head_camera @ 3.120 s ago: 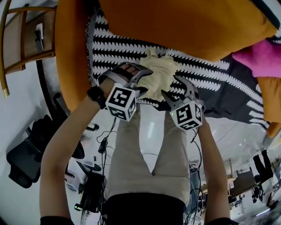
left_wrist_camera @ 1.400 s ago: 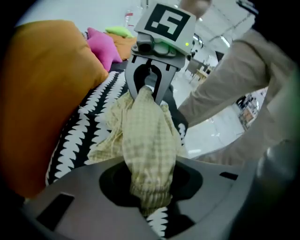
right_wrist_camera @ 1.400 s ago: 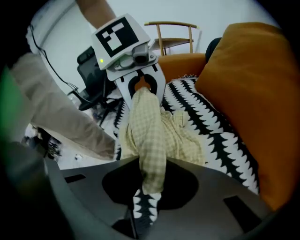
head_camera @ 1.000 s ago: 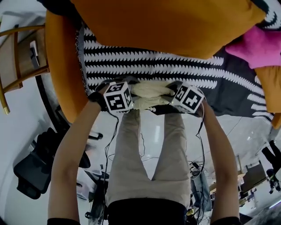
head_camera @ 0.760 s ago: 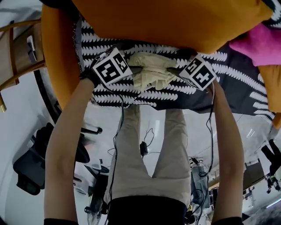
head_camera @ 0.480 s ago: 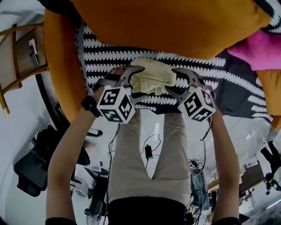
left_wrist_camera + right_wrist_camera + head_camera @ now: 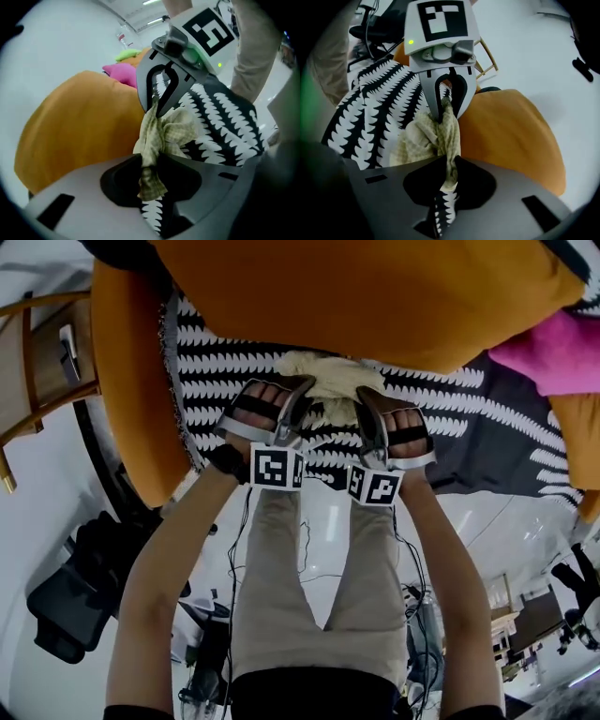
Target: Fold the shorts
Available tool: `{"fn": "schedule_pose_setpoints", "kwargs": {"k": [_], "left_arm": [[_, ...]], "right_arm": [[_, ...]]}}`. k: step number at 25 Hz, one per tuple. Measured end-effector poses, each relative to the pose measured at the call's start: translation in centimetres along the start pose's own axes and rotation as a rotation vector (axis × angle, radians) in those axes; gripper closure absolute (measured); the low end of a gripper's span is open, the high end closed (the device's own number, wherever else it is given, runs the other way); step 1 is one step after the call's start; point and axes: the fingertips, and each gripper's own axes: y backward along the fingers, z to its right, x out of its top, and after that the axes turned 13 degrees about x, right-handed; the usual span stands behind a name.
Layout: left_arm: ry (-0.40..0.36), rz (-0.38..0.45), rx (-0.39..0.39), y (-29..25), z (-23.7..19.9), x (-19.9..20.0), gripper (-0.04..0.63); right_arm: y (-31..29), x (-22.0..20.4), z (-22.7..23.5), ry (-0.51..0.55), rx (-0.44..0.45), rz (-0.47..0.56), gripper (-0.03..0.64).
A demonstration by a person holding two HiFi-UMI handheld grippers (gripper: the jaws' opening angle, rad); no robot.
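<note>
The shorts (image 7: 325,379) are a pale yellow-green checked bundle, bunched on a black-and-white patterned blanket (image 7: 469,418) just below an orange cushion (image 7: 375,296). My left gripper (image 7: 300,395) and right gripper (image 7: 361,401) sit close together at the bundle's near side, both pointing down into it. In the left gripper view a fold of the shorts (image 7: 173,131) is pinched between my left gripper (image 7: 149,161) jaws, which are closing. In the right gripper view another fold of the shorts (image 7: 424,136) is pinched by my right gripper (image 7: 447,160), which is also closing. Each view shows the other gripper biting the same bunch.
A pink cushion (image 7: 553,348) lies at the right and a wooden chair (image 7: 37,362) stands at the left. The person's legs in beige trousers (image 7: 319,568) are below, with cables and a dark office chair (image 7: 66,596) on the white floor.
Both grippers have rolled so their marker cubes face the person, and have drawn closer together. Their jaws stood apart beside the bundle half a second ago and now pinch its cloth.
</note>
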Motion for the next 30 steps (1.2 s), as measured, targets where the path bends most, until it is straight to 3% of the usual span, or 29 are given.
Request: {"fn": "schedule_pose_setpoints", "kwargs": {"k": [1,3,5,7,9,13,16,17,18,19,20,23,26,30], "left_arm": [[-0.029,-0.01,0.044,-0.1,0.5,-0.1,0.48],[-0.032,-0.014,0.032,0.0,2.8,0.0,0.478],[0.054,-0.008,-0.035,0.7,4.1,0.3,0.402],[0.156,-0.005,-0.087,1.6,3.5,0.3,0.29],[0.186,0.022,-0.108,2.9,2.2,0.5,0.27],[0.065,0.106,-0.139,4.2,-0.5,0.8,0.252],[-0.039,0.024,-0.269,1.7,0.2,-1.8,0.225],[-0.047,-0.005,-0.318,1.1,0.7,-2.5,0.23],[-0.051,-0.018,-0.351,0.9,1.1,-2.6,0.319],[-0.057,-0.012,-0.359,1.1,1.3,-2.4,0.428],[-0.06,0.006,-0.344,1.6,1.2,-1.8,0.473],[-0.028,0.05,-0.315,4.1,2.1,-0.3,0.492],[0.009,0.036,-0.383,5.0,6.6,-0.2,0.48],[0.206,0.03,-0.433,4.1,10.8,-0.1,0.385]], "right_arm": [[-0.6,-0.2,-0.9,-0.013,0.036,-0.003,0.552],[-1.6,-0.7,-3.4,-0.066,0.162,-0.008,0.518],[-1.4,-0.8,-4.1,-0.153,0.24,0.015,0.474],[-0.4,-0.6,-3.4,-0.23,0.278,0.049,0.348],[1.1,-0.2,-3.0,-0.245,0.297,0.078,0.314],[2.3,1.5,-2.6,-0.185,0.303,0.111,0.308],[0.7,1.7,-2.2,-0.117,0.274,0.087,0.308],[0.3,1.5,-2.0,-0.079,0.249,0.076,0.398],[0.2,1.2,-1.7,-0.042,0.222,0.07,0.558],[0.4,1.0,-1.4,-0.013,0.198,0.071,0.559],[1.0,0.9,-1.2,0.006,0.181,0.084,0.56],[3.1,1.1,-2.8,0.07,0.205,0.153,0.561],[2.6,-0.2,-8.4,0.132,0.361,0.164,0.556],[0.5,-1.8,-12.7,-0.01,0.533,0.157,0.451]]}}
